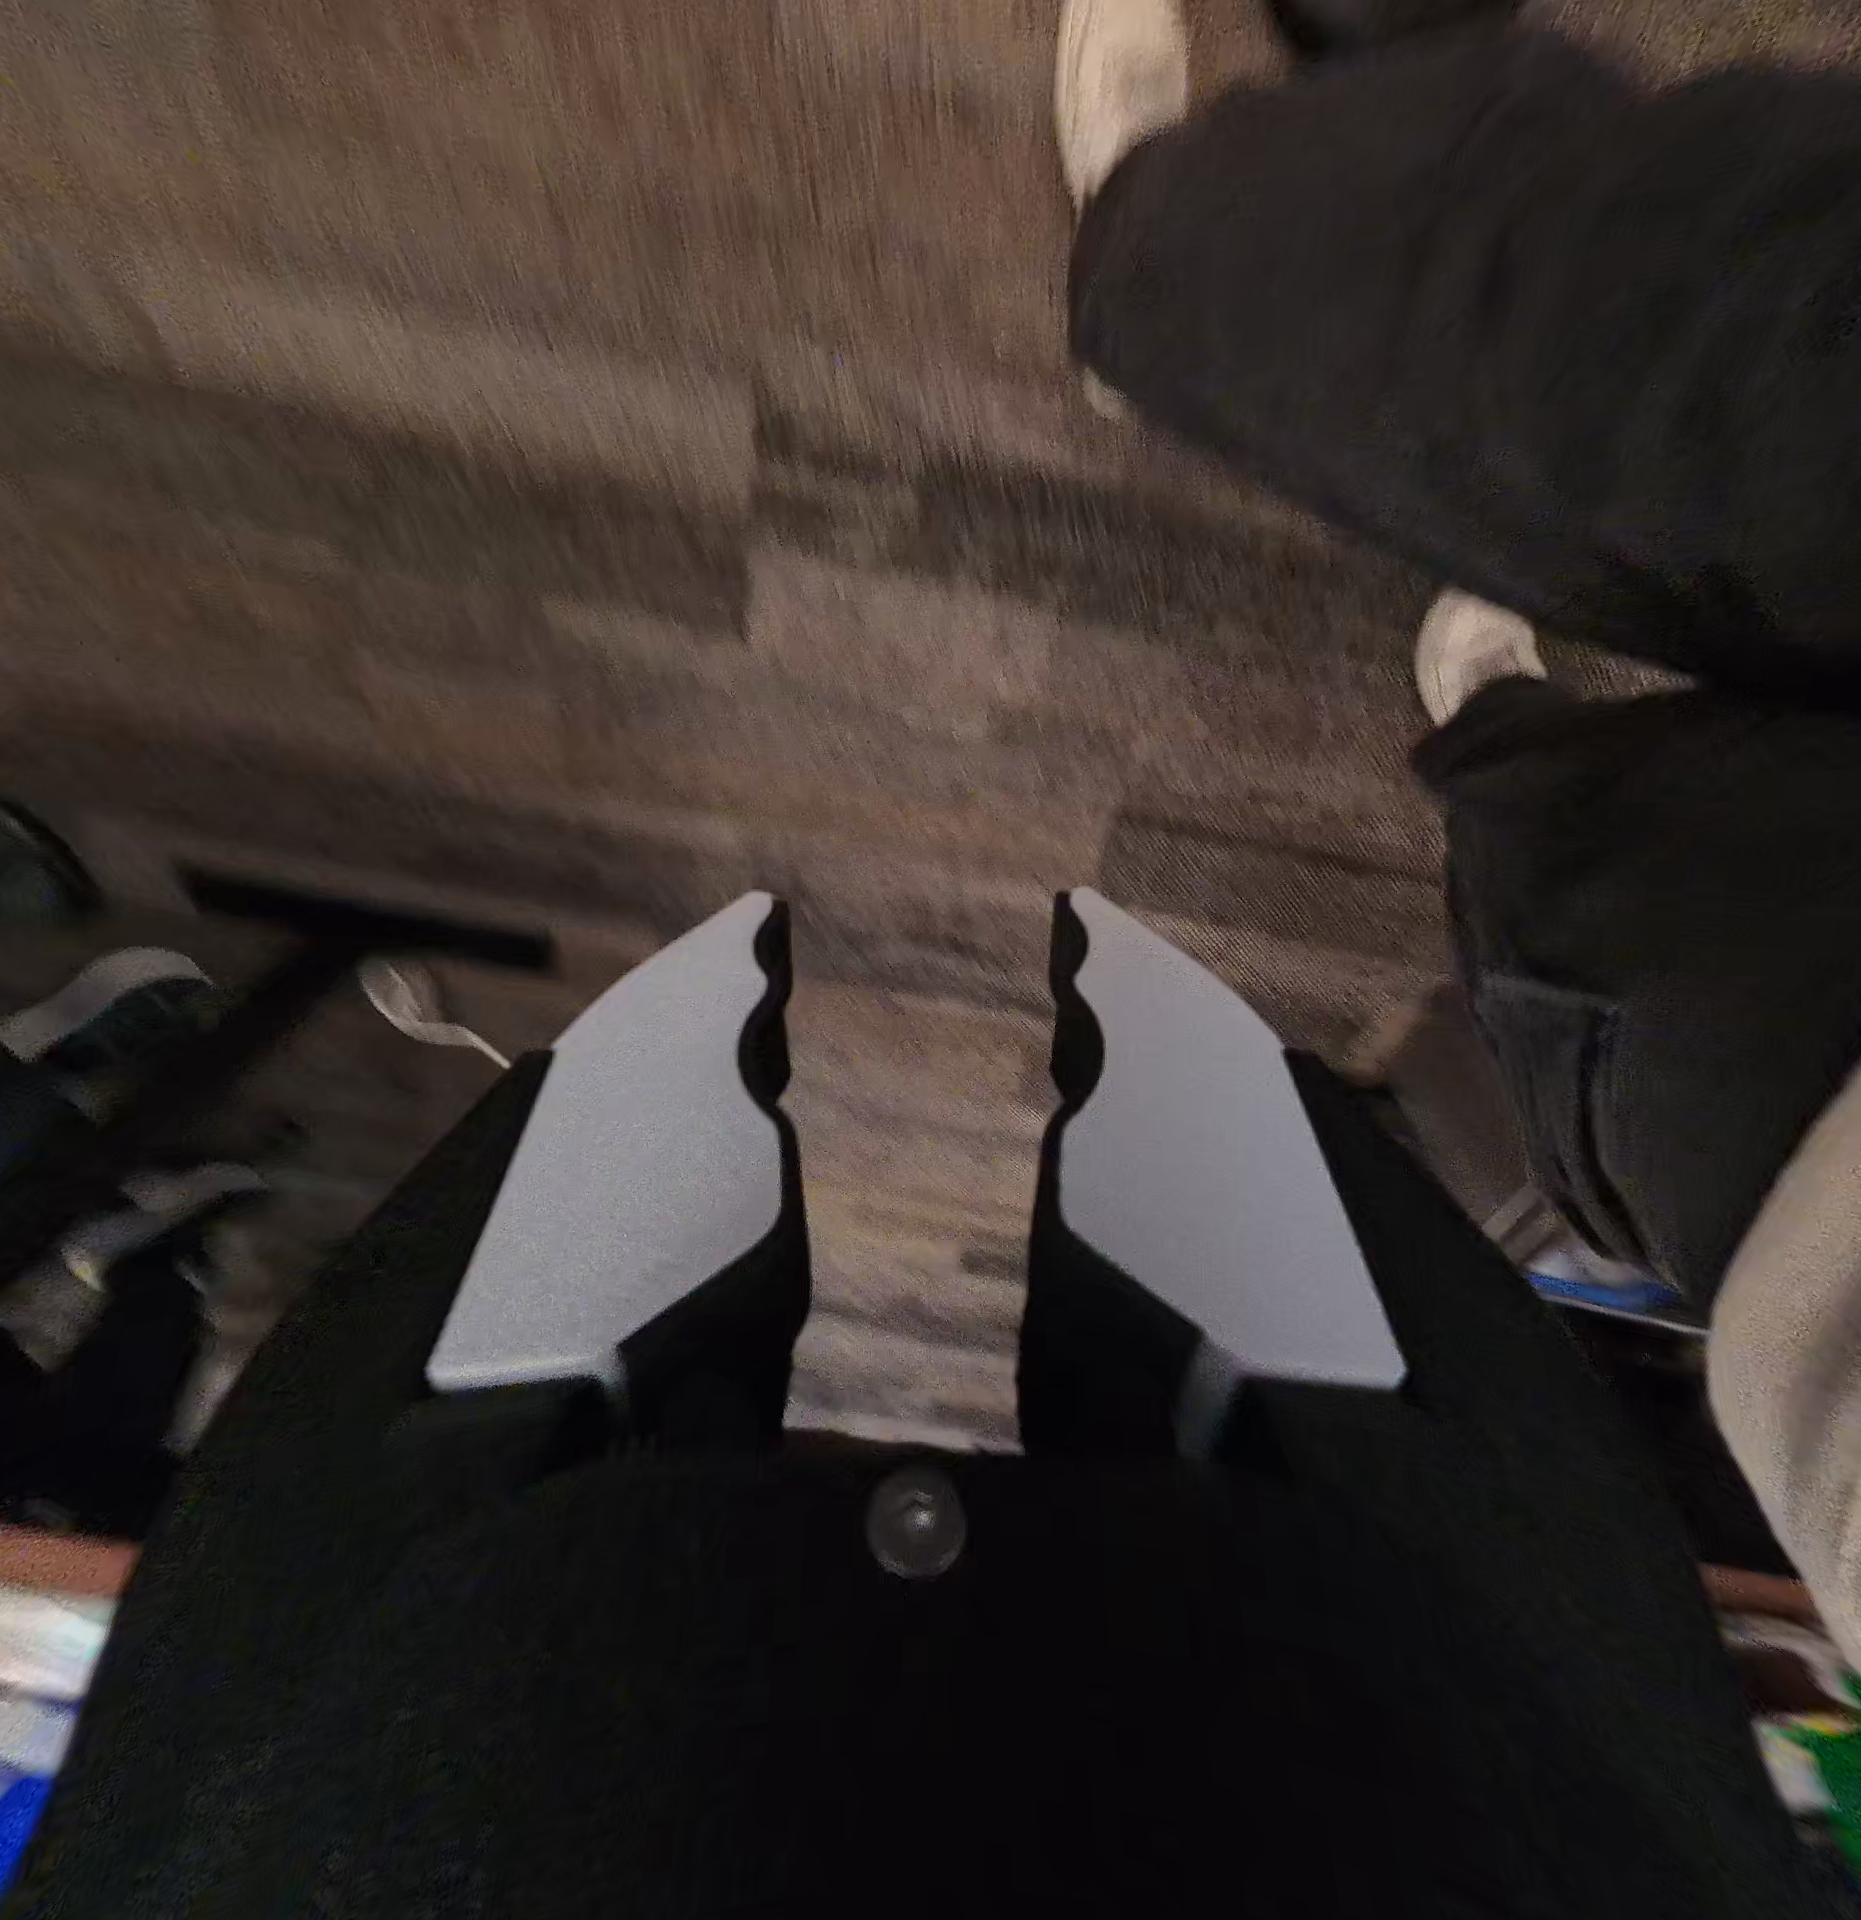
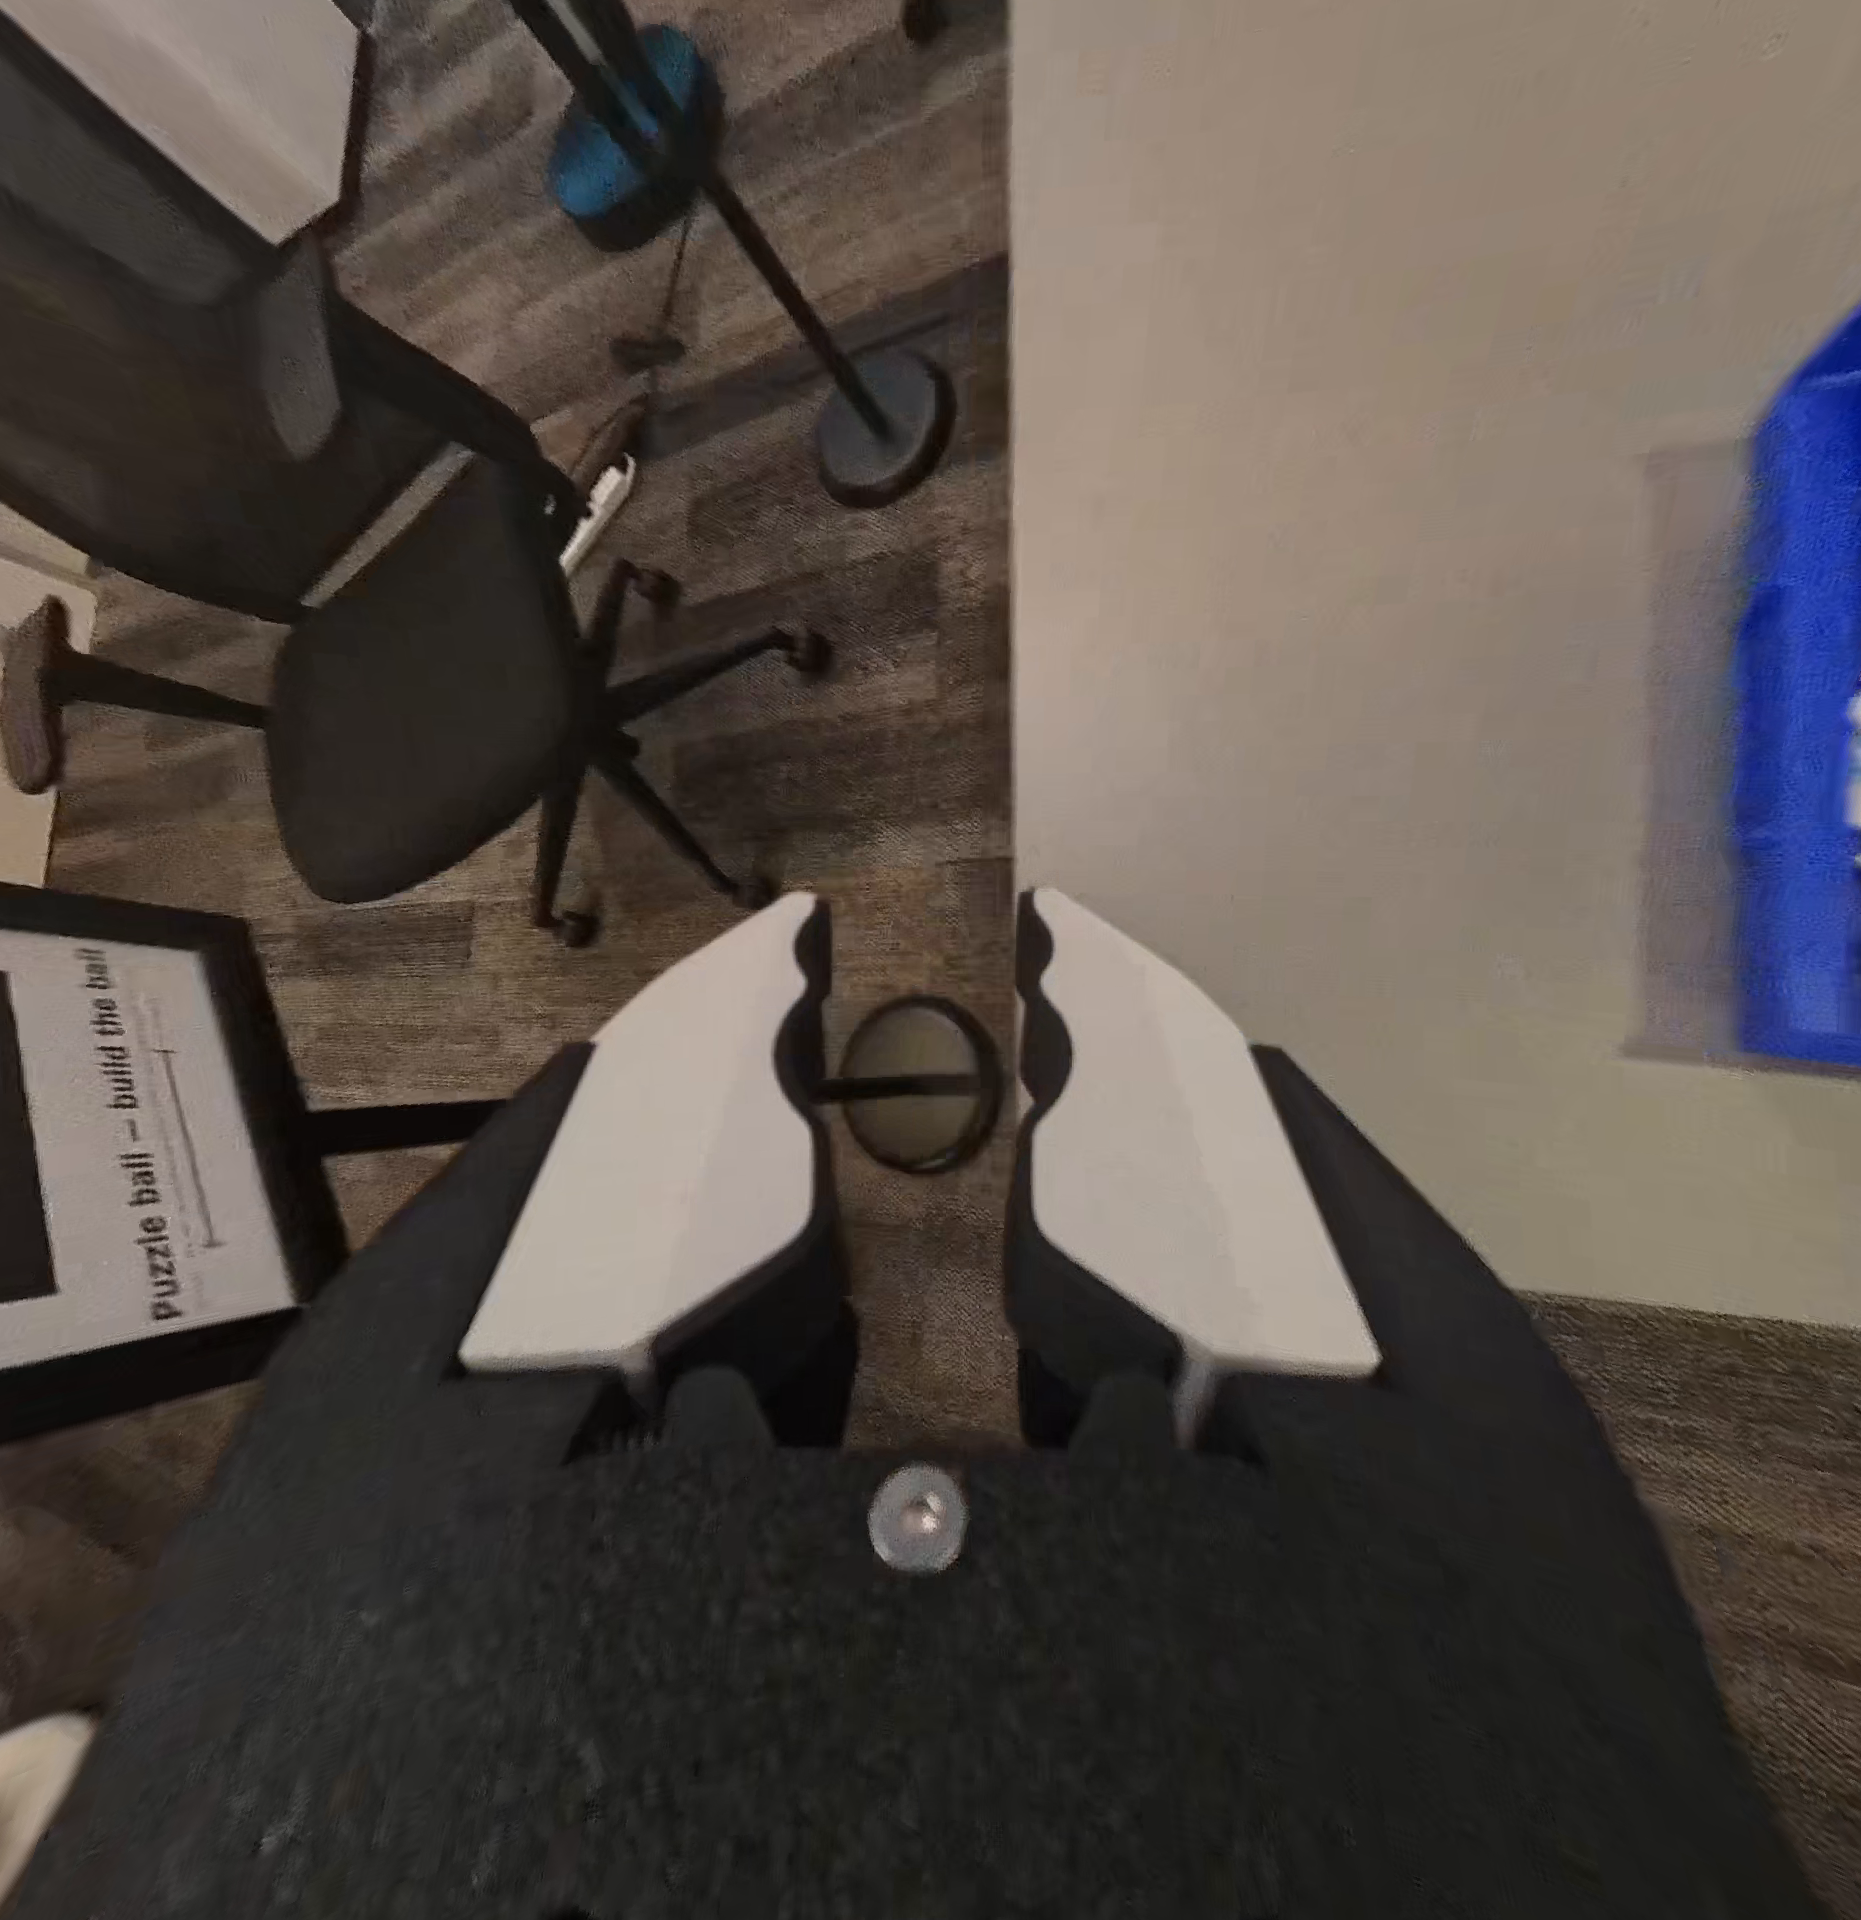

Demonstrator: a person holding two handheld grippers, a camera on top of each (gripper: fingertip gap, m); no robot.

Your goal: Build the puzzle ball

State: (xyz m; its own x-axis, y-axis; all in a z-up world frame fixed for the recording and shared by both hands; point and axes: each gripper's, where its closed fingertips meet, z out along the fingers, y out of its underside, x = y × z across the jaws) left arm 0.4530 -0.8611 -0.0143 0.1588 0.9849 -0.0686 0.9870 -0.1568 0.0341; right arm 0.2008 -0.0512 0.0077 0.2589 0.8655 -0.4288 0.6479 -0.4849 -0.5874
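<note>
Both grippers, left (image 1: 918,925) and right (image 2: 921,925), were spread and held nothing. No puzzle ball showed; only carpet floor (image 1: 490,416), a white counter (image 2: 1373,520) and a blue box (image 2: 1809,675) did. Reaching blind risked missing pieces.

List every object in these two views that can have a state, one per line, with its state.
Left gripper: open, empty, over carpet.
Right gripper: open, empty.
Office chair: unoccupied, on the carpet.
Framed sign: mounted on a stand.
Blue box: blurred, cannot tell.
Puzzle ball: not visible.
</note>
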